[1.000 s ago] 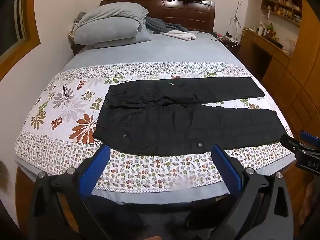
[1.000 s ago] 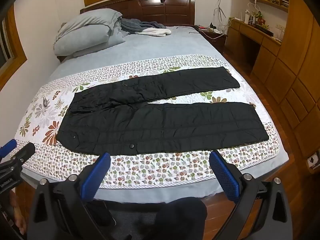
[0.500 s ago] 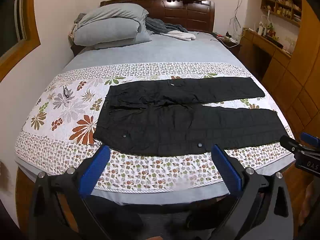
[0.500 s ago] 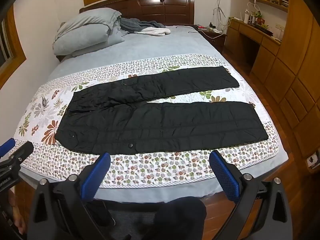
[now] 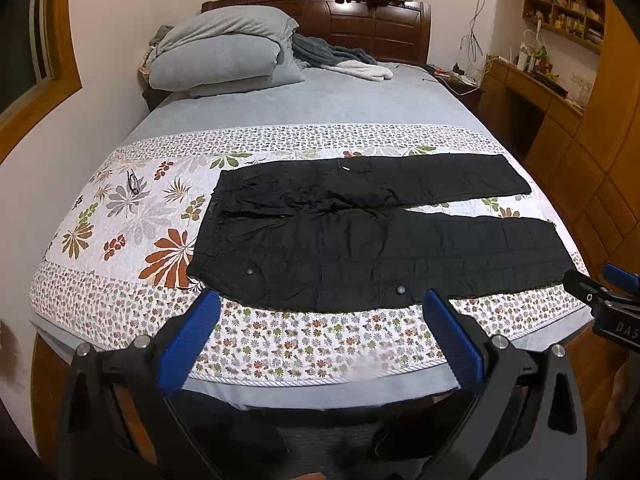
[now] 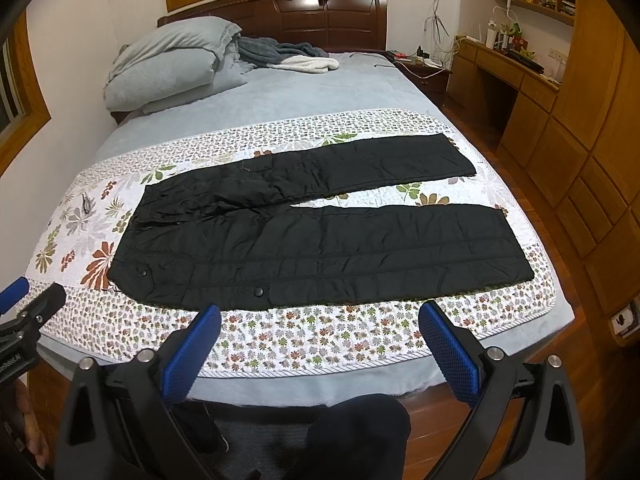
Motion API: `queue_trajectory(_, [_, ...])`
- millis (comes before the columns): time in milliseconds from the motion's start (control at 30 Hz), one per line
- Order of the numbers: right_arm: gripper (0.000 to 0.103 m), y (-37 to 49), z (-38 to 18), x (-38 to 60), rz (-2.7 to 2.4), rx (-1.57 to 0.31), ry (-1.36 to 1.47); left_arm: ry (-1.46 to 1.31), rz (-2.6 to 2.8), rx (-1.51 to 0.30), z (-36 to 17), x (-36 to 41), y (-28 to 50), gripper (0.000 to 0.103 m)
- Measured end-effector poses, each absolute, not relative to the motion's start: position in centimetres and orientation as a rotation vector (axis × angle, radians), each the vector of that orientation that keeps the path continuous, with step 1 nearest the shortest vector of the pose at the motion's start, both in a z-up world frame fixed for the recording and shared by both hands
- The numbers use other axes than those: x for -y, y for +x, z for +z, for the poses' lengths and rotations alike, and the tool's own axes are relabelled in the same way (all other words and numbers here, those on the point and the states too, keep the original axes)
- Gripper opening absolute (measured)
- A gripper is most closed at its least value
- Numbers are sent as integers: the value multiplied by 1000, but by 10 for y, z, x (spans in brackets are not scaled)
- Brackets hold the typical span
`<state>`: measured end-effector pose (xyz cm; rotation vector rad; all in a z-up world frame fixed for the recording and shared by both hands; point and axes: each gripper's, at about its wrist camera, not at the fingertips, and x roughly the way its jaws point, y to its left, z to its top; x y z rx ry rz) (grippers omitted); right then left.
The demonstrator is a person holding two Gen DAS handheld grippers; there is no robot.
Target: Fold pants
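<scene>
Black pants lie flat across the floral quilt on the bed, waistband to the left, both legs spread apart toward the right. They also show in the right wrist view. My left gripper is open and empty, just short of the near edge of the pants at the waist end. My right gripper is open and empty, in front of the near leg. Each gripper shows at the edge of the other's view, the right one and the left one.
Grey pillows and a heap of clothes lie at the head of the bed. A wooden desk and cabinets stand along the right side. A wall runs along the left. The bed's near edge is just below my grippers.
Both grippers have drifted very slightly toward the bed. The pants have not moved.
</scene>
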<state>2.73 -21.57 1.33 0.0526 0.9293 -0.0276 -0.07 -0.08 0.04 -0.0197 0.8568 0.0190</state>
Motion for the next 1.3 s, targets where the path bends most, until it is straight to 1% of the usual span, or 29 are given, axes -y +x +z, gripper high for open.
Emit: queue_trajectory(1300, [100, 26, 12, 215, -24, -929, 48, -18, 39, -851, -1, -2, -1, 101])
